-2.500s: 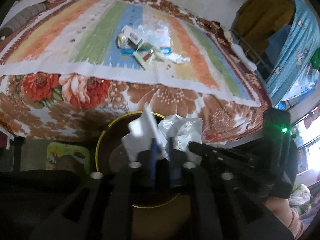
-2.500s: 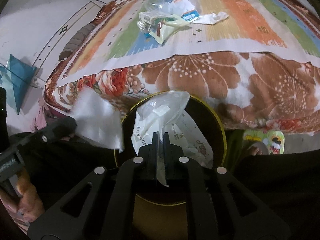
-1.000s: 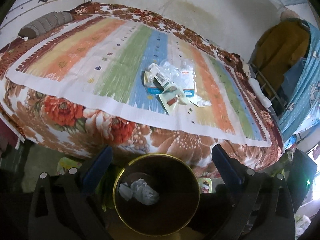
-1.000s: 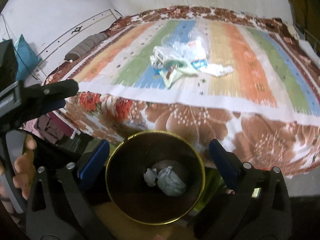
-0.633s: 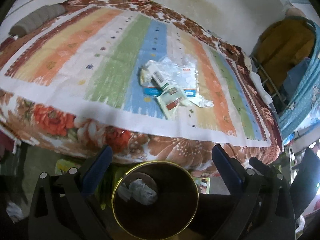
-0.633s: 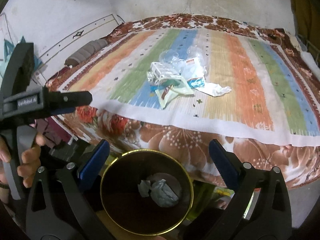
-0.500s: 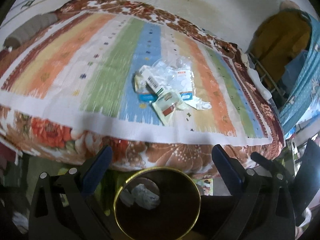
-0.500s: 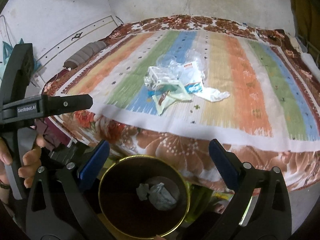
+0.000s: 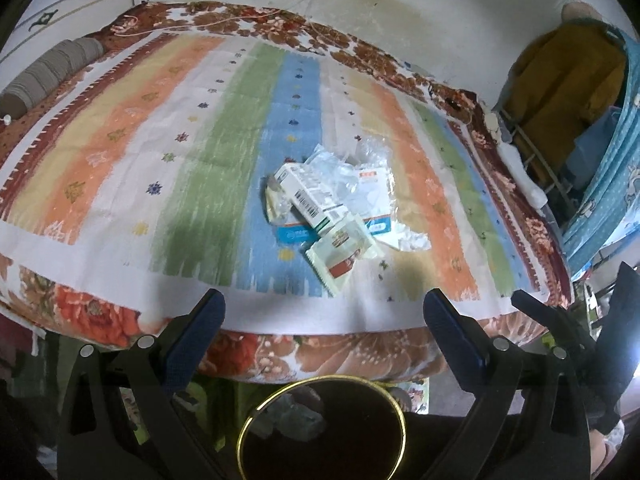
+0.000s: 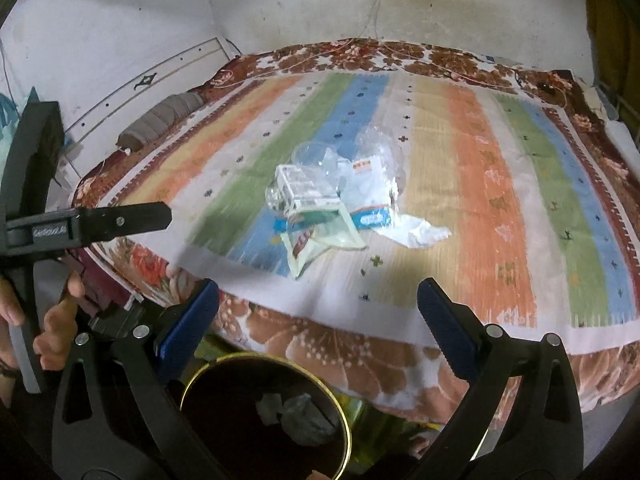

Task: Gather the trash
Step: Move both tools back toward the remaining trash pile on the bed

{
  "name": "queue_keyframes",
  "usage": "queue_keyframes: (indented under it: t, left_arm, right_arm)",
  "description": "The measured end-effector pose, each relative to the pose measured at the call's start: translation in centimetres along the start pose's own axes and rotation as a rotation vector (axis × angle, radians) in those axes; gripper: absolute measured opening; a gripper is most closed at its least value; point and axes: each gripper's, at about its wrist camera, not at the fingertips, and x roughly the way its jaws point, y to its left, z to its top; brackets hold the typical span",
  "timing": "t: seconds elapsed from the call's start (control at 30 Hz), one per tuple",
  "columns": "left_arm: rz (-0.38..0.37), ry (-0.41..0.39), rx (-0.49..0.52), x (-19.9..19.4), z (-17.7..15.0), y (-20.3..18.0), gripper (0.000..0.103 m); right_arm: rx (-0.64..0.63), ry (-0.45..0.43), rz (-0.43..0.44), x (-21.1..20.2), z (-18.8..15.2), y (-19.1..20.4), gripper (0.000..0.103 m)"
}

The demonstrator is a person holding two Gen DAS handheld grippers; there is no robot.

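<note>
Left gripper (image 9: 322, 322) fingers spread wide, nothing held. Right gripper (image 10: 318, 312) likewise wide apart, nothing held.

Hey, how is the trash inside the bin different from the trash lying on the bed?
The trash in the bin is a few crumpled whitish-grey wads, bunched at the bottom of the dark, gold-rimmed bin. The trash on the bed is a larger, mixed pile: a printed white box, a flat pale-green sachet, clear plastic wrap and blue-and-white packaging, spread over the striped blanket. The bin pieces show no print; the bed pieces show labels and colour. Both are light packaging waste.
</note>
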Motion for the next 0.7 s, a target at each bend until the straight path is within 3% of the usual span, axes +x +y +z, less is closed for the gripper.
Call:
queue_keyframes:
  t: [0.27,0.7]
  left_arm:
    - [-0.037,-0.036,0.019,0.5,1.5,-0.3,0.097]
    - [0.023,-0.036,0.095,4.0,4.7,-0.4,0.096]
  right_arm:
    - [-0.007,0.014,0.003,2.1,1.9,-0.8,0.094]
    - [-0.007,0.054,0.012,5.5,3.4,-2.2,0.094]
